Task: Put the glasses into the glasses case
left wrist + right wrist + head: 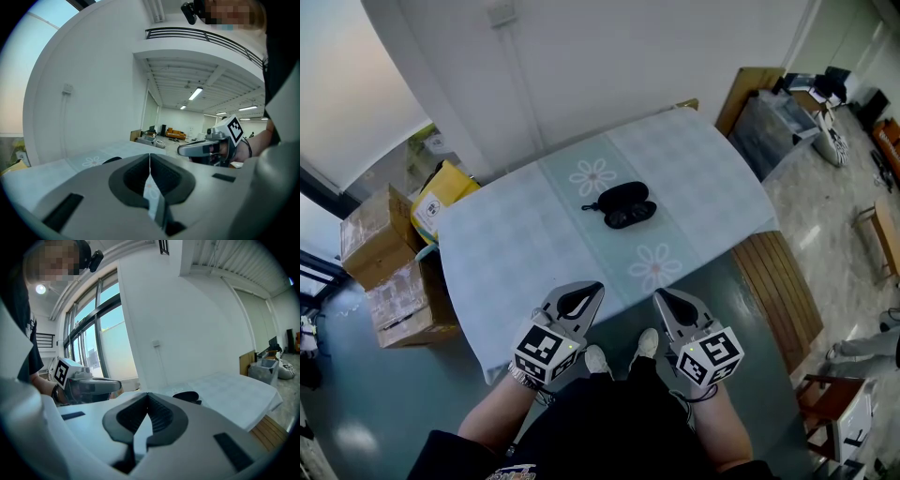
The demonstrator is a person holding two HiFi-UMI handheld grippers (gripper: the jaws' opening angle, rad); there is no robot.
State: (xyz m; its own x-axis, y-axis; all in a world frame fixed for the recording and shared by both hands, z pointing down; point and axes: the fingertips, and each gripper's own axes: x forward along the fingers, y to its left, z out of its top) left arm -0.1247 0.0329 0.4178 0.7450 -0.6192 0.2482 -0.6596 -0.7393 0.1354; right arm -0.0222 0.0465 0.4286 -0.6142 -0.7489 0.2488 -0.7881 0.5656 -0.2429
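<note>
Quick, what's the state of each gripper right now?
Left gripper: closed, holding nothing.
Right gripper: closed, holding nothing.

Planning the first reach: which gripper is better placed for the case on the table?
Right, narrowly. Left gripper and right gripper are both shut, empty, about equally far from the case; the right gripper view shows it more fully.

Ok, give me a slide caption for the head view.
Shut and empty, the left gripper and right gripper face a table where glasses lie beside a black glasses case.
</note>
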